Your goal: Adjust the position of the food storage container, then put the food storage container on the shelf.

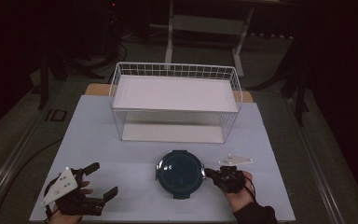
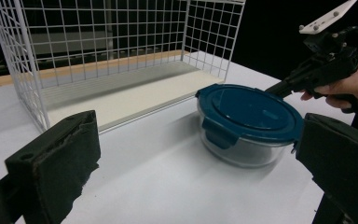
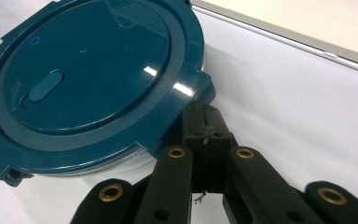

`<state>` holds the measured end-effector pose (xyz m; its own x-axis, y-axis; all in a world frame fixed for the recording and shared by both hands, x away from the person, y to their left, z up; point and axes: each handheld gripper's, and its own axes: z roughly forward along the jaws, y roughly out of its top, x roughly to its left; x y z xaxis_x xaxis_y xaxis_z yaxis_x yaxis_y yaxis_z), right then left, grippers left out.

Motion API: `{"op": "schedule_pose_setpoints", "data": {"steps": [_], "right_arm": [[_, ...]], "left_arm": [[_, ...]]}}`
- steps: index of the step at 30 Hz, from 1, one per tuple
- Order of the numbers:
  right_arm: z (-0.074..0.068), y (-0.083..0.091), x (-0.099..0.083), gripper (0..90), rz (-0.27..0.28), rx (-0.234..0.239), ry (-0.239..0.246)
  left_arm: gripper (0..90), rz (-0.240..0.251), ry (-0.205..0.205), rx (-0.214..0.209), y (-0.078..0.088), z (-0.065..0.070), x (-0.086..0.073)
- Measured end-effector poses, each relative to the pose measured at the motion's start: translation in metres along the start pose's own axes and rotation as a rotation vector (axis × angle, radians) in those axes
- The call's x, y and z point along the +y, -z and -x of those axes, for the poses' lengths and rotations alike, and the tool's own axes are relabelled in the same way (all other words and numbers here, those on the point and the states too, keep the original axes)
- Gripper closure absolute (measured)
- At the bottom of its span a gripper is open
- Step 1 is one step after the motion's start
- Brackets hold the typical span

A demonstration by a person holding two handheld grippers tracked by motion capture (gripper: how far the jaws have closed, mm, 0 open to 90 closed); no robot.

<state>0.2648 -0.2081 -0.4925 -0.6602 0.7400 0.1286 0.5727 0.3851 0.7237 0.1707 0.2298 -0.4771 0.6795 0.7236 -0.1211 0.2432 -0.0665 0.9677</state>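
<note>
- A round container with a blue lid (image 1: 179, 173) sits low in the centre of the high view, on the white surface (image 1: 121, 154), before a white wire rack (image 1: 175, 100).
- The right hand-held gripper (image 1: 208, 172), jaws pressed together, touches the lid's right-hand clip.
- The left hand-held gripper (image 1: 101, 181), lower left, is spread wide, holding nothing.

- One round glass container (image 1: 180, 173) with one dark blue lid (image 2: 251, 111) (four clips, as far as shows)
- One white wire rack (image 1: 175, 100), two shelves
- Two grippers: left gripper (image 1: 103, 182), right gripper (image 1: 209, 173)
- One white table (image 1: 98, 140)
</note>
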Motion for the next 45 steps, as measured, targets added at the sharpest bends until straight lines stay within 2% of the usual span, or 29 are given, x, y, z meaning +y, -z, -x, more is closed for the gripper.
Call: {"op": "schedule_pose_setpoints", "data": {"steps": [18,21,25,27,29,31,32,34,36,38,39,40,41,43,45], "right_arm": [[-0.028,-0.022,0.015,90.0,-0.01,0.086,0.045],[-0.032,-0.025,0.016,90.0,-0.011,0.093,0.054],[-0.03,-0.026,0.017,90.0,-0.003,0.108,0.037],[-0.031,-0.022,0.017,88.9,0.019,0.086,0.056],[-0.031,-0.016,0.018,75.3,0.048,0.08,0.061],[-0.03,-0.011,0.019,69.9,0.071,0.079,0.062],[-0.03,-0.009,0.018,61.9,0.09,0.084,0.059],[-0.031,-0.004,0.017,51.6,0.113,0.081,0.069],[-0.032,0.001,0.016,36.3,0.152,0.094,0.067],[-0.033,0.007,0.017,27.6,0.187,0.114,0.072],[-0.033,0.01,0.017,23.5,0.201,0.128,0.071],[-0.033,0.01,0.017,23.5,0.201,0.128,0.071],[-0.033,0.015,0.019,18.9,0.236,0.15,0.067],[-0.034,0.021,0.02,14.3,0.26,0.167,0.073],[-0.034,0.026,0.021,14.8,0.291,0.161,0.08]], "left_arm": [[0.0,-0.012,-0.001,-0.008,-0.002,0.001,-0.001],[0.0,-0.013,-0.003,-0.01,-0.002,0.001,-0.001],[0.0,-0.018,-0.002,-0.013,-0.002,0.002,-0.001],[0.0,-0.017,-0.004,-0.017,-0.002,0.002,-0.001],[0.0,-0.017,-0.004,-0.022,-0.002,0.002,-0.001],[0.0,-0.018,0.001,-0.027,-0.003,0.002,-0.001],[0.0,-0.018,0.005,-0.032,-0.003,0.002,-0.001],[0.0,-0.023,0.007,-0.04,-0.003,0.003,-0.001],[0.0,-0.028,0.009,-0.054,-0.004,0.004,0.0],[0.0,-0.032,0.006,-0.072,-0.004,0.006,0.001],[0.0,-0.033,0.009,-0.079,-0.004,0.006,0.002],[0.0,-0.033,0.009,-0.079,-0.004,0.006,0.002],[0.0,-0.039,0.019,-0.112,-0.005,0.007,0.004],[0.0,-0.037,0.022,-0.124,-0.005,0.009,0.006],[0.0,-0.043,0.021,-0.139,-0.005,0.011,0.008]]}}
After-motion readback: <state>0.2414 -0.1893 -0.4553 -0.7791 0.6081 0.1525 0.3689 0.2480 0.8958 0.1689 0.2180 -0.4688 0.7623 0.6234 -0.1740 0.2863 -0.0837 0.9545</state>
